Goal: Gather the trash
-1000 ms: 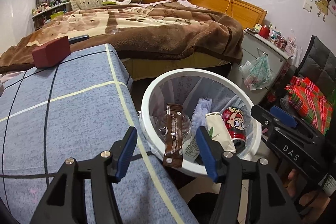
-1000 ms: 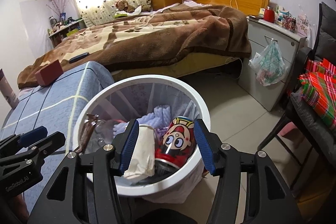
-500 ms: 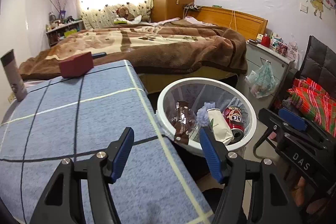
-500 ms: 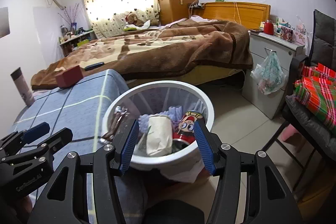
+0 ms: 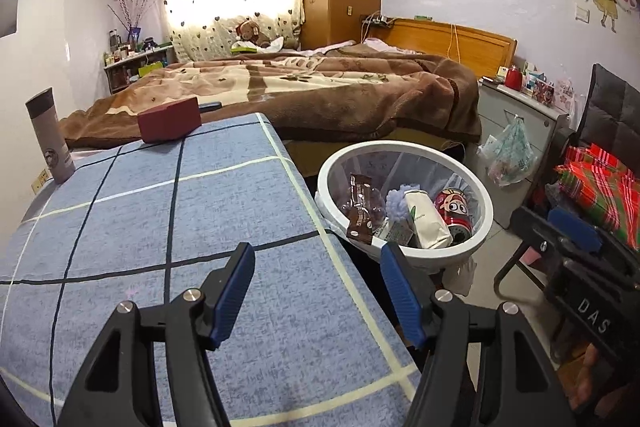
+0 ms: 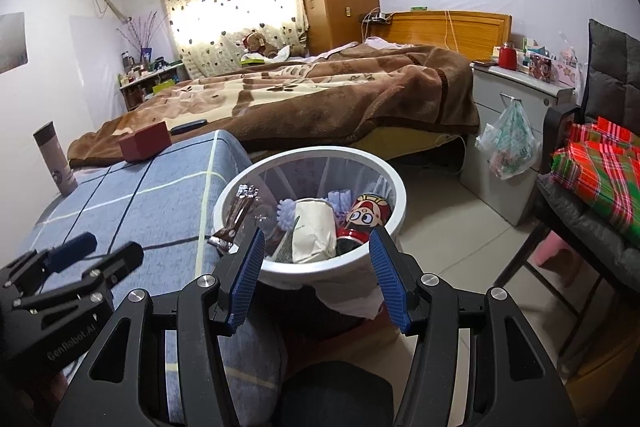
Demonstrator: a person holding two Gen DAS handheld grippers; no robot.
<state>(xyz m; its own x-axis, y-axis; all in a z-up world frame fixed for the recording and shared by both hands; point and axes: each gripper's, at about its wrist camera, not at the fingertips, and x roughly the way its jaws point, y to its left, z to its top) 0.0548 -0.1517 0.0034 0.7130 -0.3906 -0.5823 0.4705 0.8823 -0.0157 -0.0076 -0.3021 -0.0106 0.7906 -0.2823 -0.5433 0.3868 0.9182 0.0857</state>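
Sitting on the floor just beside the long right edge of the blue checked surface [image 5: 160, 227], the white trash bin [image 5: 404, 251] stands upright with its round mouth open to the top, and its near rim tucks close under that edge. Inside it, a brown wrapper [image 5: 360, 207] leans against the wall nearest the surface, its long axis running up the wall with the top end at the rim. A cream paper cup [image 5: 424, 219] lies tilted in the middle, long axis pointing from the far wall toward the near rim, and a red cartoon can [image 5: 452, 207] lies tilted next to it on the side away from the surface, its open end down toward the near rim; a pale blue fluffy piece [image 5: 396, 203] shows between wrapper and cup. Bare tiled floor [image 6: 448, 227] opens to the right of the bin, bounded by a grey cabinet [image 6: 504, 131] with a hanging plastic bag [image 6: 510, 143] and a dark chair [image 6: 592, 203] carrying red plaid cloth; the bed [image 5: 320, 95] with its brown blanket closes the far side. On the surface a dark red box [image 5: 168, 119] sits at the far edge and a grey bottle [image 5: 50, 135] stands upright at the far left corner, leaving its near stretch bare. Above that near stretch the left gripper [image 5: 318, 291] hangs angled downward, jaws spread and holding nothing. Over the bin's near rim the right gripper [image 6: 316, 275] slants down likewise, jaws spread and holding nothing.
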